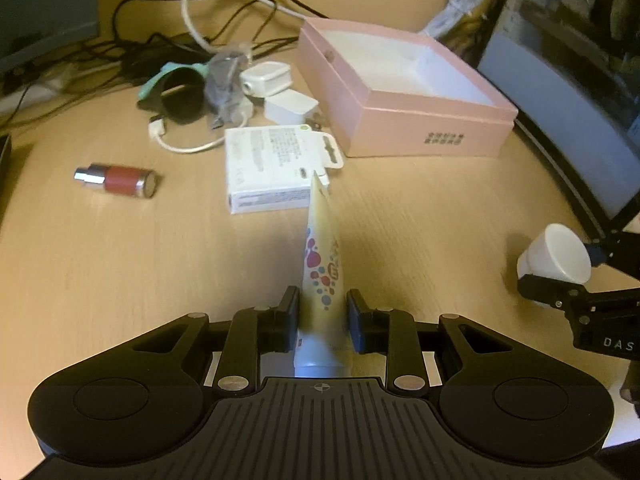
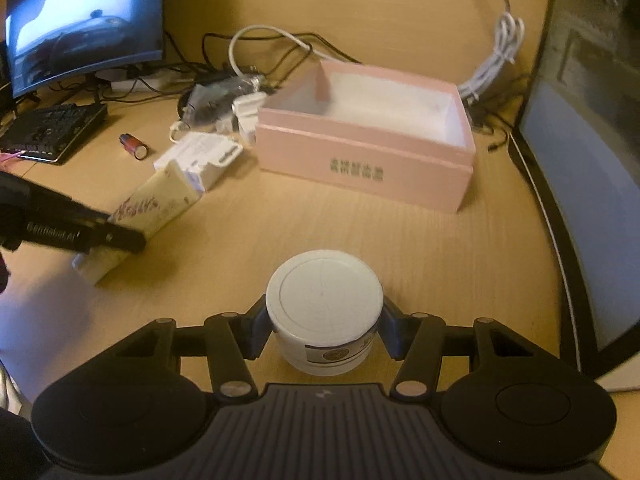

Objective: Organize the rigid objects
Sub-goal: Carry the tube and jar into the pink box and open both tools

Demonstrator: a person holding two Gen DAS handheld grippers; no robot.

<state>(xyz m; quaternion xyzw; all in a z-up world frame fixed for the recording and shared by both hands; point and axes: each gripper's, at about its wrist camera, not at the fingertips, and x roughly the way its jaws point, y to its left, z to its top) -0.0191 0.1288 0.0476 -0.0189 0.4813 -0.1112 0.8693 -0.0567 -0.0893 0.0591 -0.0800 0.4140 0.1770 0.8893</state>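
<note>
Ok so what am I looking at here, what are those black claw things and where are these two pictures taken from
They are two hand-held grippers, each with a camera looking out along its fingers. One picture comes from the left gripper, which clamps a yellow tube with coloured dots. The other comes from the right gripper, closed on a white jar. Each camera also catches the other gripper at its edge. On the wooden desk sit an open pink box, a white carton, a red and silver cylinder, chargers and tangled cables. Monitors stand around.
</note>
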